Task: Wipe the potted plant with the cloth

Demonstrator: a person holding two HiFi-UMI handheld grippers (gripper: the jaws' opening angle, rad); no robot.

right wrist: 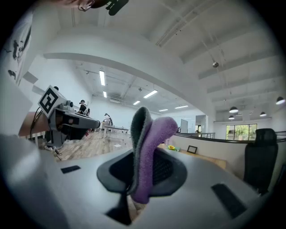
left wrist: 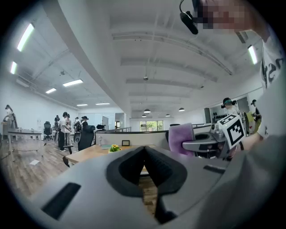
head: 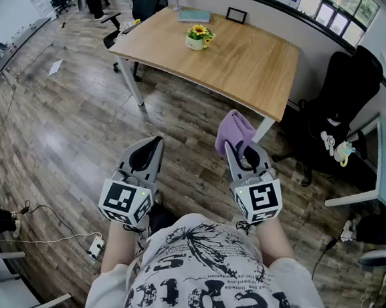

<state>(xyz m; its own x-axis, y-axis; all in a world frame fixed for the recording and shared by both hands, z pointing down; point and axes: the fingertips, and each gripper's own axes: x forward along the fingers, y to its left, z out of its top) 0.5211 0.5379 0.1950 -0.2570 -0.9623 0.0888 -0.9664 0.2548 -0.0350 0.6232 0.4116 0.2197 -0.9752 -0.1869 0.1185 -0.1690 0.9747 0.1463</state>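
A person stands holding two tongs out toward a desk (head: 254, 65). The right tongs (head: 237, 152) are clenched on a purple cloth (head: 234, 130), which sticks up folded from their tips. The left tongs (head: 156, 142), just beside them, are clenched shut on nothing. The potted plant (head: 199, 36), yellow flowers in a white pot, sits on the desk well ahead of both tongs.

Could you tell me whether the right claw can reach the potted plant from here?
Probably not yet: the right claw holds the cloth well short of the table, with the potted plant far across it. Nothing blocks the way, so stepping closer should do.
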